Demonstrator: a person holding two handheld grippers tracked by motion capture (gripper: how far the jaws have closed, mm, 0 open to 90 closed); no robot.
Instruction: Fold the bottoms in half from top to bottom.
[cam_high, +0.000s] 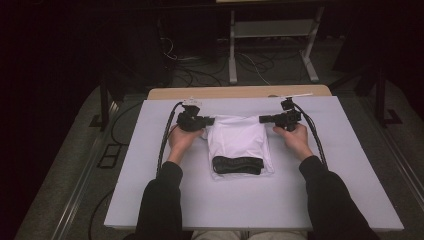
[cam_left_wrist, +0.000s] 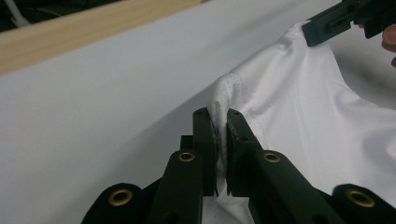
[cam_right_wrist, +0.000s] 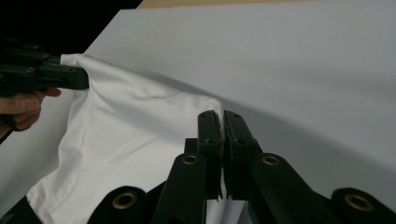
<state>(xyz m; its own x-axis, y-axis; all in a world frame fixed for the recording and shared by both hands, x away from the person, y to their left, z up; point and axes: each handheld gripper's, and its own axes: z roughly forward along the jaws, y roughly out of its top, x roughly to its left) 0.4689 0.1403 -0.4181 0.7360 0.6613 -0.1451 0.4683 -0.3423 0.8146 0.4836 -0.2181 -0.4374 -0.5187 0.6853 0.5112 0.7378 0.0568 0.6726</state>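
Garment fold in progress: left gripper (cam_high: 209, 120) and right gripper (cam_high: 264, 119), each clamped on a far corner of the white shorts (cam_high: 240, 142) mid-counter (cam_high: 150, 165), hold that edge raised, probably for folding toward the black waistband (cam_high: 237, 164).

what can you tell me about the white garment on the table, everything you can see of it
The white garment is smooth, thin fabric with a stitched hem, folded into a rough rectangle at the middle of the white table. A black band runs across its near end. Its two far corners are lifted off the surface: the left tongs are shut on one corner, the right tongs on the other, so the far edge hangs between them with soft creases. The rest lies flat.
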